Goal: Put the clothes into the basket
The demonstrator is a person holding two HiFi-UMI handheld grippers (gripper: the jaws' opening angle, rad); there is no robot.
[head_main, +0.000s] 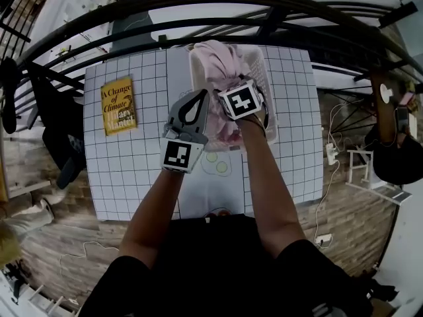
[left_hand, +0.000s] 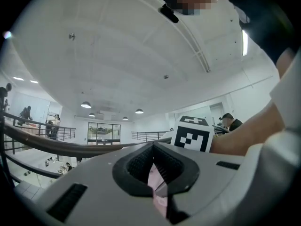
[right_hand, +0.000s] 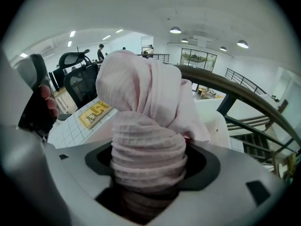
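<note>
A white slotted basket (head_main: pixel 266 71) stands at the far middle of the gridded table (head_main: pixel 132 170), with pink waffle-knit cloth (head_main: pixel 221 61) heaped in and above it. My right gripper (head_main: pixel 231 88) is over the basket, pointing steeply down and shut on a thick bunch of that pink cloth (right_hand: pixel 141 93), which fills the gap between its jaws (right_hand: pixel 148 173). My left gripper (head_main: pixel 199 99) sits level just left of the basket, shut on a thin edge of pink cloth (left_hand: pixel 154 175). The basket's rim (right_hand: pixel 220 126) shows behind the bunch in the right gripper view.
A yellow book (head_main: pixel 117 105) lies on the table's left part and also shows as the book (right_hand: pixel 96 113) in the right gripper view. A white item with yellow-green rounds (head_main: pixel 216 164) lies near the front edge. A curved dark railing (head_main: pixel 198 5) runs behind the table.
</note>
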